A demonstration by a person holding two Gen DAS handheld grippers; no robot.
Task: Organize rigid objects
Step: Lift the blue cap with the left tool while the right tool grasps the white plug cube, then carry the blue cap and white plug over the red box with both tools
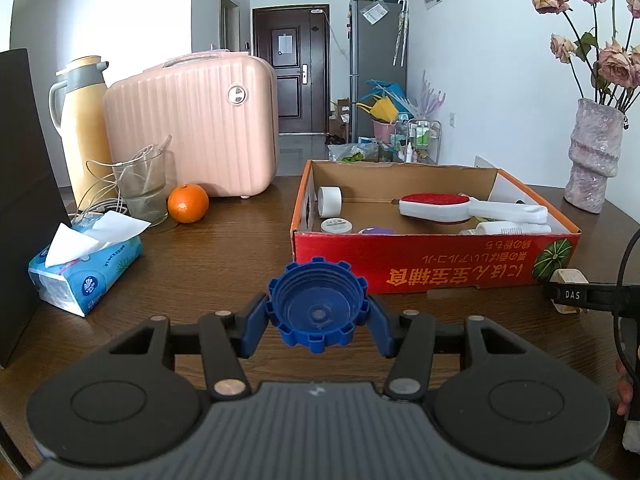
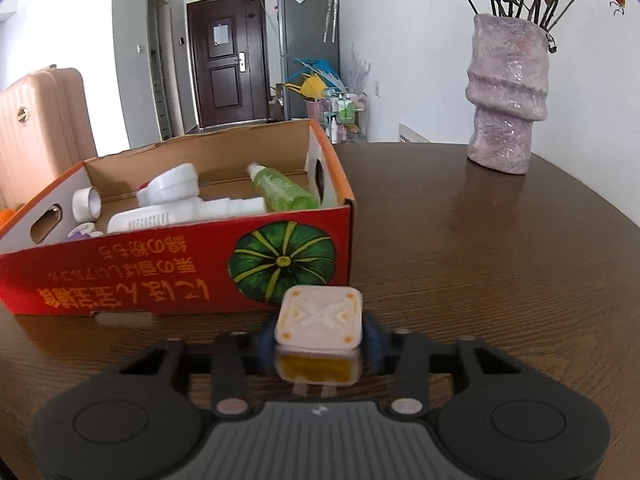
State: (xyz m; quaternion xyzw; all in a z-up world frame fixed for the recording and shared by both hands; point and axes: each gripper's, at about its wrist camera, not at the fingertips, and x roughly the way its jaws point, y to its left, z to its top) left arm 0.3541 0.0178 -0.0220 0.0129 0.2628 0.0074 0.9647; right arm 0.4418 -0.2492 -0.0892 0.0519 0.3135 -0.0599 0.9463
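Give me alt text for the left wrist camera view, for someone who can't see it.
The left gripper is shut on a blue notched bottle cap, held above a dark wooden table. Just ahead sits an open red cardboard box holding a lint brush and a tape roll.

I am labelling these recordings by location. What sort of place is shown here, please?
Most likely a lived-in apartment, at a dark wooden table. An entrance door and a tall fridge stand down the hall. A pink suitcase, a thermos and a vase of dried roses sit on the table.
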